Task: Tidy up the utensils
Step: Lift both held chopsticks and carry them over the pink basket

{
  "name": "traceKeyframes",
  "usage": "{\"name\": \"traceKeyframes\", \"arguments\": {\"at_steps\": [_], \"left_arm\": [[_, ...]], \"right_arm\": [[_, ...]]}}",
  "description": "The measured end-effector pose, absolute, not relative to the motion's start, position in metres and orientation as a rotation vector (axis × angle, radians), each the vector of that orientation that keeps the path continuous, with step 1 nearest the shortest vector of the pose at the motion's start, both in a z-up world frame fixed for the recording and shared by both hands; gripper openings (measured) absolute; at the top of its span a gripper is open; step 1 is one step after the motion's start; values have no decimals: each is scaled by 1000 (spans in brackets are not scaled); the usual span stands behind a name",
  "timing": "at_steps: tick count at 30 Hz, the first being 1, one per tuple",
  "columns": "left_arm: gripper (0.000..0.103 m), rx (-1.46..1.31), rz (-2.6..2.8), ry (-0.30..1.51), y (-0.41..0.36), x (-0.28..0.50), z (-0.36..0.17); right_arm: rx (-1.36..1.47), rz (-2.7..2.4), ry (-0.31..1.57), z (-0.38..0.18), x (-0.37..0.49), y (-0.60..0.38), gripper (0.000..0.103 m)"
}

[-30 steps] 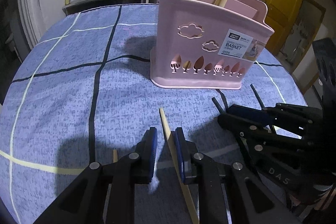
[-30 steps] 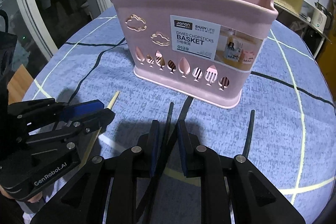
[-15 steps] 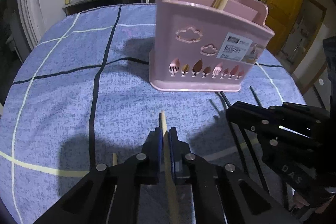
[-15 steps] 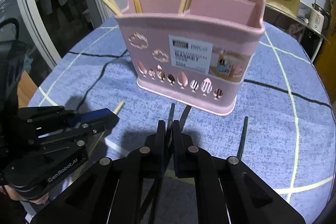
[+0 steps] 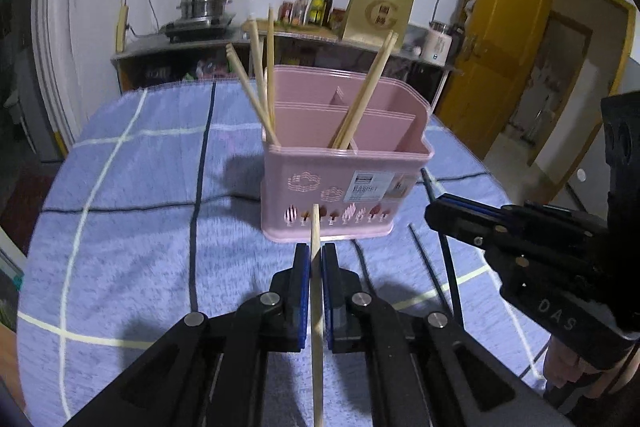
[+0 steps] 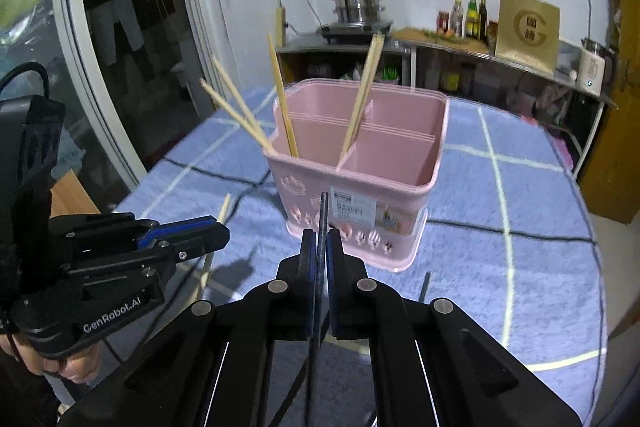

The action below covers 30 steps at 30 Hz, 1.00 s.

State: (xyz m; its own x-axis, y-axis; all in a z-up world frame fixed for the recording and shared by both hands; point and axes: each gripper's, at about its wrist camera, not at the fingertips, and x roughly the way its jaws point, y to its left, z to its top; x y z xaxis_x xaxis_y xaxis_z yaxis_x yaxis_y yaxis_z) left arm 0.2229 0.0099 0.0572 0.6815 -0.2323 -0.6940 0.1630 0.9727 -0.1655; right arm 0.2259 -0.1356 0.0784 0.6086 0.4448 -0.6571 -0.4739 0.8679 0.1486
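A pink chopstick basket [image 5: 348, 163] [image 6: 360, 163] stands on the blue checked tablecloth, with several wooden chopsticks leaning in its left and middle compartments. My left gripper [image 5: 316, 259] is shut on a wooden chopstick [image 5: 316, 227], lifted above the cloth in front of the basket; it also shows in the right wrist view [image 6: 192, 231]. My right gripper [image 6: 320, 247] is shut on a black chopstick [image 6: 322, 219], also lifted, facing the basket's front; it shows in the left wrist view [image 5: 452, 211]. Black chopsticks [image 5: 424, 259] lie on the cloth.
The round table's cloth [image 5: 140, 211] reaches its edges on all sides. A counter with a steel pot [image 5: 206, 1], bottles and a gold box stands behind. A yellow door [image 5: 508, 59] is at the right. A glass door [image 6: 100, 27] is at the left.
Both grippers closed on their chopsticks and lifted them off the cloth, rising and pulling back so the basket's open top now shows.
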Motion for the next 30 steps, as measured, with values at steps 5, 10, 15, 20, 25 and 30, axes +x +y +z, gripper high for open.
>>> {"name": "traceKeyframes", "arguments": {"at_steps": [5,10,15,20,25,30], "left_arm": [[6,-92,-229,735,14,214,87],[6,-89,-237,694,15,205,108],[6,-84,-248,670,12,196,122],[6,-77,-256,660,10,189,128],[6,-68,-264,652,8,184,131],[6,-62,-271,656,10,185,133]], "right_arm": [[-30,528,677,106,216,-142,4],[-21,527,620,123,206,-146,4],[-19,526,588,132,197,-149,4],[-24,527,574,135,192,-149,4],[-27,526,565,138,188,-151,4],[-29,525,558,140,185,-151,4]]}}
